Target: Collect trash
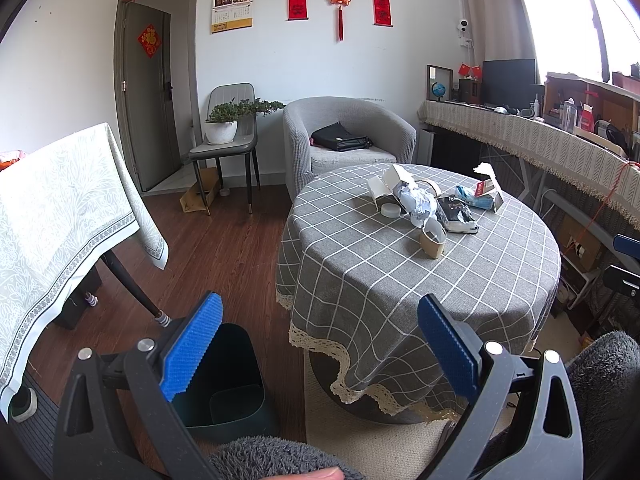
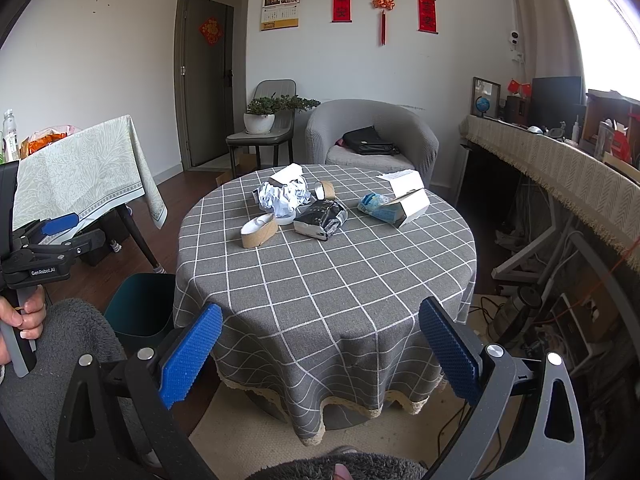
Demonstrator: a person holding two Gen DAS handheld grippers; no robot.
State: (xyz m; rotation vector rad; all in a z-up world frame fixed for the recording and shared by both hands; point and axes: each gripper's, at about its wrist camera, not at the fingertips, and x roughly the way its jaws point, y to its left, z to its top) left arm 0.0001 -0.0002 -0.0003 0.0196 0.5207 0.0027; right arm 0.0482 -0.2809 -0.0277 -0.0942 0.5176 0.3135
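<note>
Right wrist view: the right gripper (image 2: pixel 320 354) fills the bottom of the frame with its blue pads spread wide and holding nothing, in front of a round table (image 2: pixel 360 280) with a grey checked cloth. The trash sits at centre frame on the table's far half: a cardboard roll (image 2: pixel 259 232), crumpled paper (image 2: pixel 282 196), a black packet (image 2: pixel 320 220) and a white box (image 2: pixel 408 200). A dark green bin (image 2: pixel 140 306) stands lower left, beside the table. In the left wrist view the left gripper (image 1: pixel 320 350) is likewise spread and empty, with the bin (image 1: pixel 228 384) just behind its left pad.
</note>
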